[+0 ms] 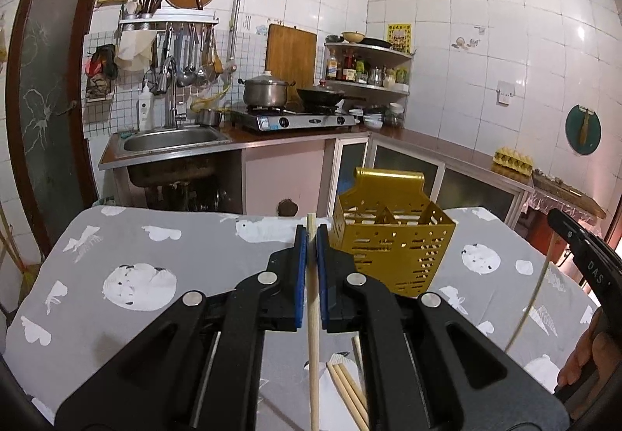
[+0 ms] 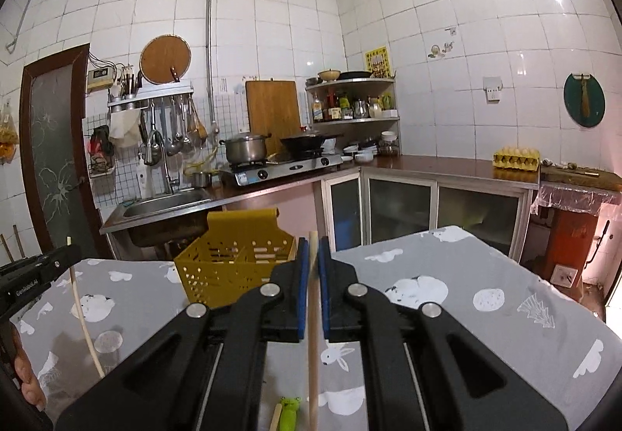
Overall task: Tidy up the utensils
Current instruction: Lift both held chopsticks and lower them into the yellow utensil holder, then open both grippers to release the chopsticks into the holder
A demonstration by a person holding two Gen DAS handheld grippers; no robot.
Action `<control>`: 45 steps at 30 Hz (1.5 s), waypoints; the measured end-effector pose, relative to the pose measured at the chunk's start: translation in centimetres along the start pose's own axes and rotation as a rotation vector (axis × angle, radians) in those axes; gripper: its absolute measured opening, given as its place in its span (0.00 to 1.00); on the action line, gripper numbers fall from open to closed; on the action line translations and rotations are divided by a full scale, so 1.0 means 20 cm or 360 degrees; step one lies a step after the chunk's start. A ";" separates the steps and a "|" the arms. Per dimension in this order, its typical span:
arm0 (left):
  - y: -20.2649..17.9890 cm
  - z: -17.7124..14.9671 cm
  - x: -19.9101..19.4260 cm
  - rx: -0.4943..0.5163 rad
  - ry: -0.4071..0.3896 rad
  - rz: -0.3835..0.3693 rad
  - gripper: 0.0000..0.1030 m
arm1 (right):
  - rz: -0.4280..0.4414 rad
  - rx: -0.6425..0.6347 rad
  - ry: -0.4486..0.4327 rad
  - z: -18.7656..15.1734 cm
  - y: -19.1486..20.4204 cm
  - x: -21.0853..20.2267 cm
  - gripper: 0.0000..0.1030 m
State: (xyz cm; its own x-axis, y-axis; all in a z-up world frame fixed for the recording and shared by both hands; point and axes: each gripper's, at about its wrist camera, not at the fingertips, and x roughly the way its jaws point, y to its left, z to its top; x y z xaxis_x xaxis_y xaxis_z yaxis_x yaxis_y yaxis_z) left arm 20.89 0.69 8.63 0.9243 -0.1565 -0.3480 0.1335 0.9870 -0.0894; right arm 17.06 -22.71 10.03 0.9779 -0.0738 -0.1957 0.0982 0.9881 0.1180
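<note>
My left gripper [image 1: 311, 236] is shut on a pale wooden chopstick [image 1: 313, 334], held upright above the table, just left of the yellow perforated utensil holder [image 1: 392, 248]. Several more chopsticks [image 1: 348, 392] lie on the table below it. My right gripper [image 2: 313, 248] is shut on another wooden chopstick [image 2: 313, 353], just right of the holder [image 2: 229, 267]. The holder stands upright and looks empty inside. The left gripper and its chopstick [image 2: 83, 318] also show at the left edge of the right wrist view. A green frog-shaped utensil [image 2: 288, 413] lies on the table under my right gripper.
The table has a grey cloth [image 1: 155, 267] with white animal prints. Beyond it stand a kitchen counter with a sink [image 1: 171, 139], a gas stove with a pot [image 1: 266, 93] and a wok, a corner shelf, and an egg tray [image 2: 515, 157].
</note>
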 end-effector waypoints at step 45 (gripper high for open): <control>-0.27 0.54 0.81 0.0041 -0.0009 -0.0057 0.04 | 0.0043 -0.0048 0.0042 0.45 0.17 0.85 0.05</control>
State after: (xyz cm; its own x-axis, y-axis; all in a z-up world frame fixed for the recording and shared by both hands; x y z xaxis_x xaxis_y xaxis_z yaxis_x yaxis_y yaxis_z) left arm 39.05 -6.69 13.60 0.9208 -0.1917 -0.3396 0.1758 0.9814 -0.0775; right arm 35.61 -21.80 15.83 0.9748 -0.0441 -0.2185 0.0660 0.9934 0.0941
